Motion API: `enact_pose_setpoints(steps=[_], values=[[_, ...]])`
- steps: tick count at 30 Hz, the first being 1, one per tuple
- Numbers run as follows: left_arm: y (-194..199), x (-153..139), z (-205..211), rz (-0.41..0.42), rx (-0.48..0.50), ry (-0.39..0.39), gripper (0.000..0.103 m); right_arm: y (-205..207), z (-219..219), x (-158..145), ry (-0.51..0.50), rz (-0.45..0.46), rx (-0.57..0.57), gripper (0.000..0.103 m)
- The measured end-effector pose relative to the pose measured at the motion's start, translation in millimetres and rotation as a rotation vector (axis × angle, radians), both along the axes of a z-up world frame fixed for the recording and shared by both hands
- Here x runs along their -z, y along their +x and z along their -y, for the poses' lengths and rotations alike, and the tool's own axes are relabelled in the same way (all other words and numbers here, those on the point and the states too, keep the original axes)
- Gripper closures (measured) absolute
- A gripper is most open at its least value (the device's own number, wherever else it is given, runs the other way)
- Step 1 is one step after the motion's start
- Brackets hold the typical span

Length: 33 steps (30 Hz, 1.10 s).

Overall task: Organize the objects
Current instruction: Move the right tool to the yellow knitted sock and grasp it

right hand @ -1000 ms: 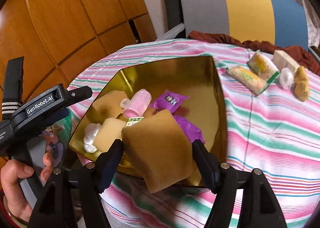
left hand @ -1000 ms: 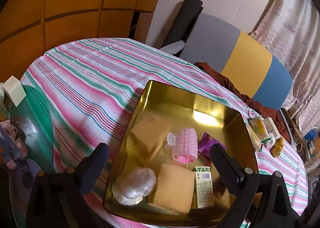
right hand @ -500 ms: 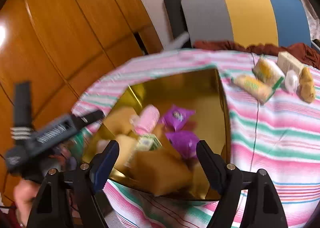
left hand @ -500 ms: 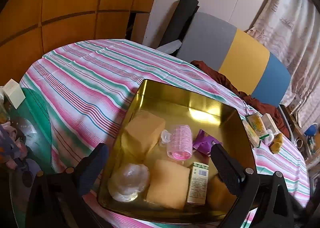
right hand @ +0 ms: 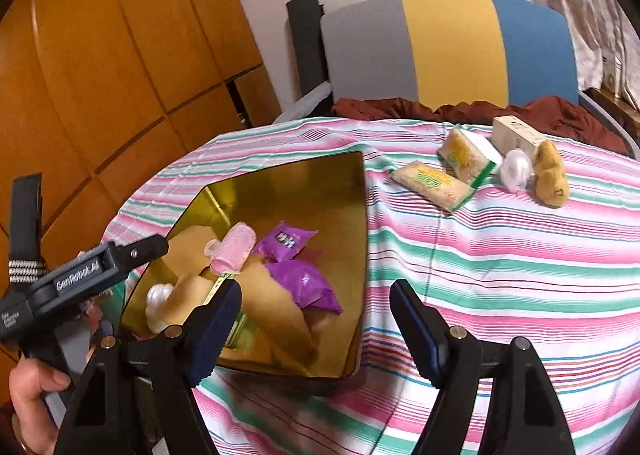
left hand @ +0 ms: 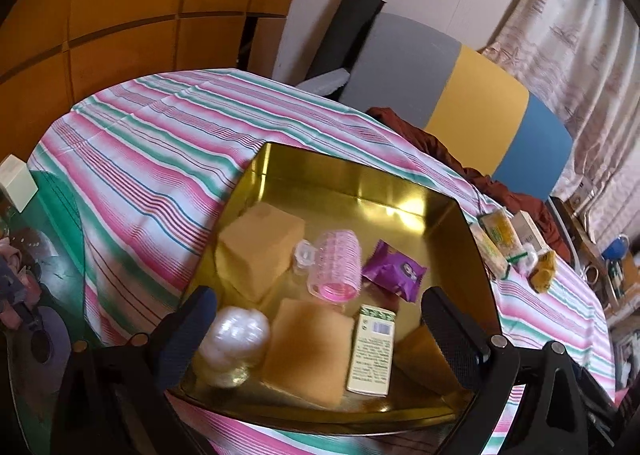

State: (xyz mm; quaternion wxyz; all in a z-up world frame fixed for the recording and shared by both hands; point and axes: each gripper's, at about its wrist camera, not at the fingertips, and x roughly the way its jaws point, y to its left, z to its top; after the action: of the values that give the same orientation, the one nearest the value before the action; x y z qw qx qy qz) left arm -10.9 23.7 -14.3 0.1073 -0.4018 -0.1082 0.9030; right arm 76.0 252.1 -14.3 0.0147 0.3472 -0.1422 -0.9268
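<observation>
A gold tin tray sits on the striped tablecloth. It holds tan sponges, a pink hair roller, purple packets, a green-and-white box and a white plastic ball. My left gripper is open and empty above the tray's near edge. My right gripper is open and empty above the tray's near right corner. The left gripper's body shows in the right wrist view.
Loose on the cloth at the far right lie two noodle packets, a white ball, a tan plush and a white box. A grey, yellow and blue chair stands behind the table.
My right gripper opened and let a tan sponge drop into the tray, then drew back and up. My left gripper pulled back slightly.
</observation>
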Motion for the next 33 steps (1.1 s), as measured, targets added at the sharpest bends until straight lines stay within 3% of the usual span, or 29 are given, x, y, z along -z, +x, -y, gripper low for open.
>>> enact_pose_setpoints(steps=[13, 19, 29, 33], values=[[23.1, -2.3, -63.0, 0.009, 0.188, 0.001, 0.000, 15.8, -79.9, 24.8, -0.068, 0.050, 0.188, 0.025], [37.7, -4.2, -98.0, 0.026, 0.293, 0.014, 0.000, 9.9, -117.1, 34.4, -0.066, 0.073, 0.220, 0.025], [52.3, -9.7, -131.4, 0.019, 0.373, -0.006, 0.000, -47.2, -144.6, 17.2, 0.017, 0.011, 0.141, 0.025], [51.3, -9.2, -134.8, 0.028, 0.377, -0.007, 0.000, -61.4, -172.8, 11.3, 0.019, -0.005, 0.237, 0.028]])
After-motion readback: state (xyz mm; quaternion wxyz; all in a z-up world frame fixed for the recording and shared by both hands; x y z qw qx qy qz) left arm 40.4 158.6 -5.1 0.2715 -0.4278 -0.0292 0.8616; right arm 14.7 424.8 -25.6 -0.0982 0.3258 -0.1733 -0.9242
